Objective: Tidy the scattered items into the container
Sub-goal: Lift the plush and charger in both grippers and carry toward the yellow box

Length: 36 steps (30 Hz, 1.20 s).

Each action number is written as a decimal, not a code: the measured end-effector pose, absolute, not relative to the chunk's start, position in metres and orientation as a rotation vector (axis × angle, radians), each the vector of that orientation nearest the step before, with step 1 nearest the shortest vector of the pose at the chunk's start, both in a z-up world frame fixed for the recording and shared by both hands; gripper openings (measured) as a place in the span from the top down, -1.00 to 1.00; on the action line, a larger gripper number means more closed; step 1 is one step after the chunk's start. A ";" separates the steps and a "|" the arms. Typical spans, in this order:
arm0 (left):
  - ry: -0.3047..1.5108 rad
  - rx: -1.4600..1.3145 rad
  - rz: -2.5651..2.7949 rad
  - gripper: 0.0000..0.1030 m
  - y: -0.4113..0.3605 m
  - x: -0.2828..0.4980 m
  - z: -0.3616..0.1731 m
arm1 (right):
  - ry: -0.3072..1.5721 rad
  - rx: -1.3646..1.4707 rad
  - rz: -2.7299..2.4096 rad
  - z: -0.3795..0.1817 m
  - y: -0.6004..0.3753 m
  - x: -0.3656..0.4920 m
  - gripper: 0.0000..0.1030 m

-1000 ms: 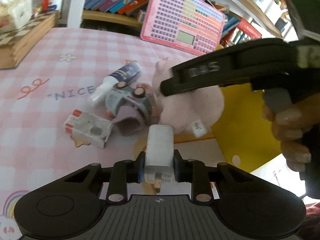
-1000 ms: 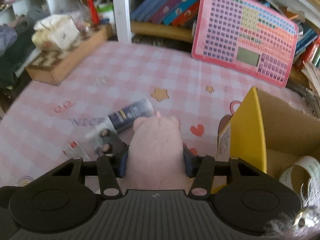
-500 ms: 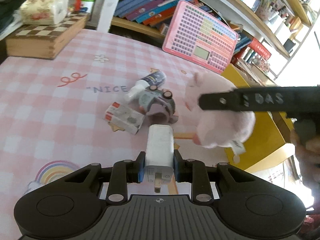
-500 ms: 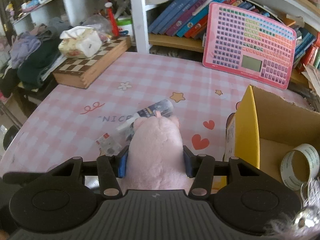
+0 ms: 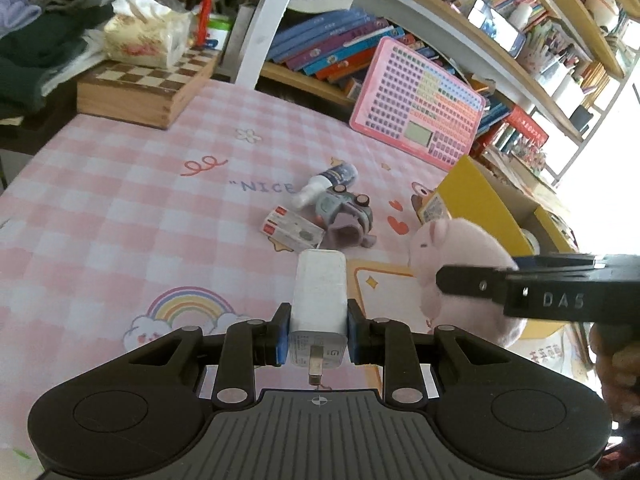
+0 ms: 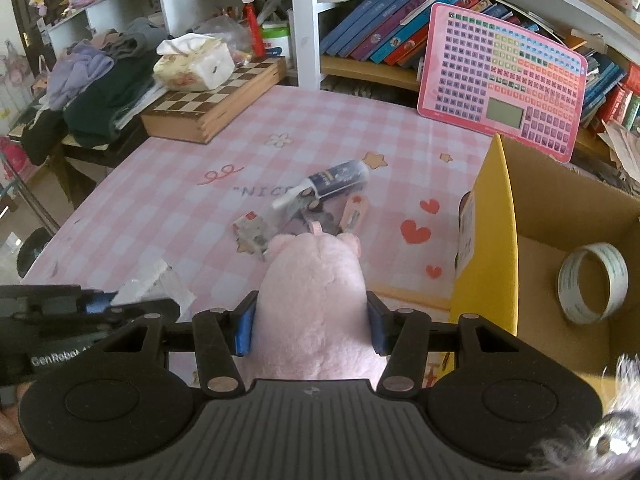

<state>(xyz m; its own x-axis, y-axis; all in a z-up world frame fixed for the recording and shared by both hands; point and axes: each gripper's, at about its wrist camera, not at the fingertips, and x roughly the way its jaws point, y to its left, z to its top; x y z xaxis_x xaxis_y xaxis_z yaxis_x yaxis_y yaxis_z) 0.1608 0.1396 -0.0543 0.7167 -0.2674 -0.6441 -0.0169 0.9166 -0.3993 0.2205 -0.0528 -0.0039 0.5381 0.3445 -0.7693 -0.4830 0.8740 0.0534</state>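
Two items are up off the table: our left gripper [image 5: 316, 334] pinches a white plastic charger block [image 5: 319, 294], our right gripper [image 6: 311, 328] squeezes a pink plush pig [image 6: 314, 300]. Next we carry both over the yellow cardboard box [image 6: 496, 248] at the table's right edge, then release.

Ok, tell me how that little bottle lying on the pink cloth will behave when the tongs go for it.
The bottle lies on its side and looks round, so a nudge would probably roll it. It looks small and likely light. Its smooth label may slip between pads, and it leans against the toy car, so lifting could disturb that.
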 end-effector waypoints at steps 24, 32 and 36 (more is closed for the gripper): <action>0.716 -0.502 -0.238 0.50 0.148 0.084 -0.012 | 0.861 -0.109 0.515 0.005 -0.067 0.118 0.02; 0.715 -0.546 -0.264 0.50 0.148 0.066 -0.007 | 0.856 -0.090 0.498 0.008 -0.074 0.094 0.02; 0.719 -0.577 -0.286 0.50 0.146 0.060 -0.004 | 0.860 -0.096 0.475 0.009 -0.083 0.083 0.02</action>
<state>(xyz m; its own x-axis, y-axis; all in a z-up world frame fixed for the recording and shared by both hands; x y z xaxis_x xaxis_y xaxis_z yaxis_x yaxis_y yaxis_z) 0.0603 0.1462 -0.0042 0.7232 -0.4355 -0.5360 0.0521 0.8083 -0.5865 0.0831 -0.0829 0.0087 0.5553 0.3638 -0.7478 -0.4401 0.8916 0.1069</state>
